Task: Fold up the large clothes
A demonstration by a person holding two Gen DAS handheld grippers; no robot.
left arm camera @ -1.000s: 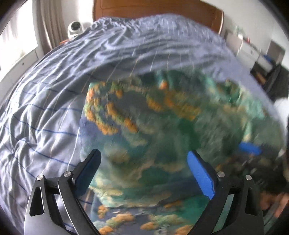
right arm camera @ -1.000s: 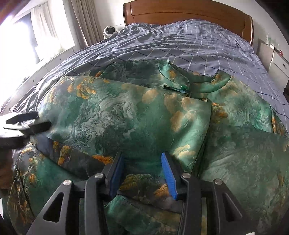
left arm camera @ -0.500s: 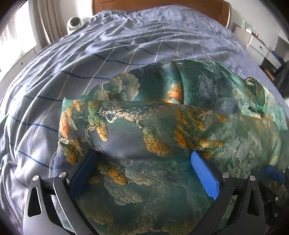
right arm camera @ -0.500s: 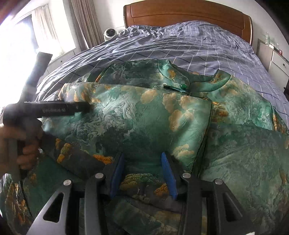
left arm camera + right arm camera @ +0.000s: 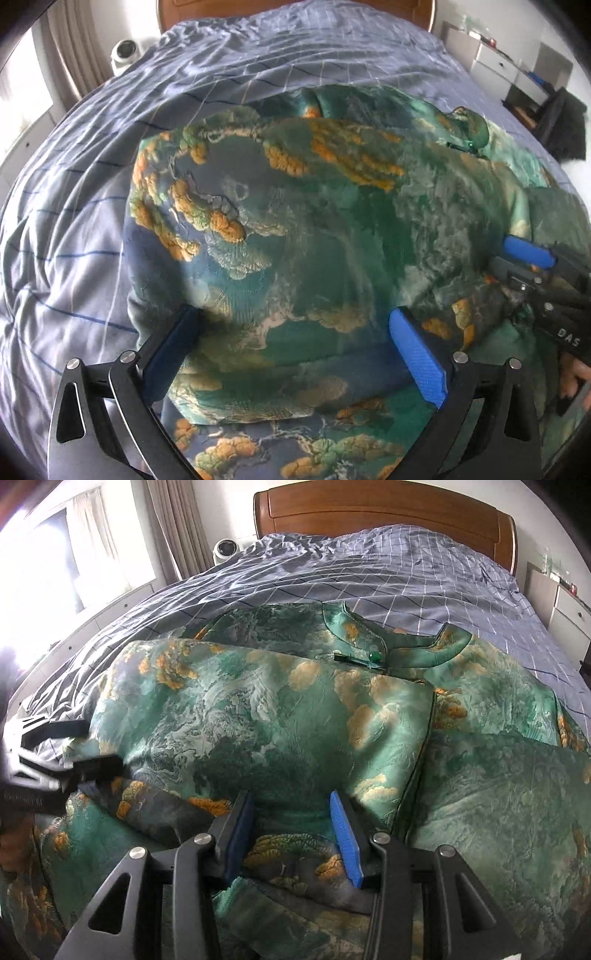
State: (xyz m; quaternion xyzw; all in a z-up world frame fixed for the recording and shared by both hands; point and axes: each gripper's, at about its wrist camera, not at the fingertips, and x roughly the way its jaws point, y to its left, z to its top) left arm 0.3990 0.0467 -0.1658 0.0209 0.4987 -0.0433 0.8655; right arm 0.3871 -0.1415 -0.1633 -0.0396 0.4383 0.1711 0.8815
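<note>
A large green brocade garment (image 5: 317, 236) with orange cloud patterns lies on the bed, its lower part folded up over the body; it also shows in the right wrist view (image 5: 280, 723), with its collar (image 5: 373, 646) toward the headboard. My left gripper (image 5: 295, 332) is open, its jaws wide apart just over the folded flap's near edge. It also shows at the left of the right wrist view (image 5: 79, 747). My right gripper (image 5: 291, 812) stands partly open over the fold's near edge, holding nothing; it also shows in the left wrist view (image 5: 532, 258).
The grey-blue checked duvet (image 5: 369, 565) covers the bed up to the wooden headboard (image 5: 380, 506). A small white fan (image 5: 226, 548) stands beside the curtain at the left. White drawers (image 5: 565, 602) stand at the right of the bed.
My left gripper swung over the folded flap and has drawn back toward its near edge, still open. My right gripper has stayed in place.
</note>
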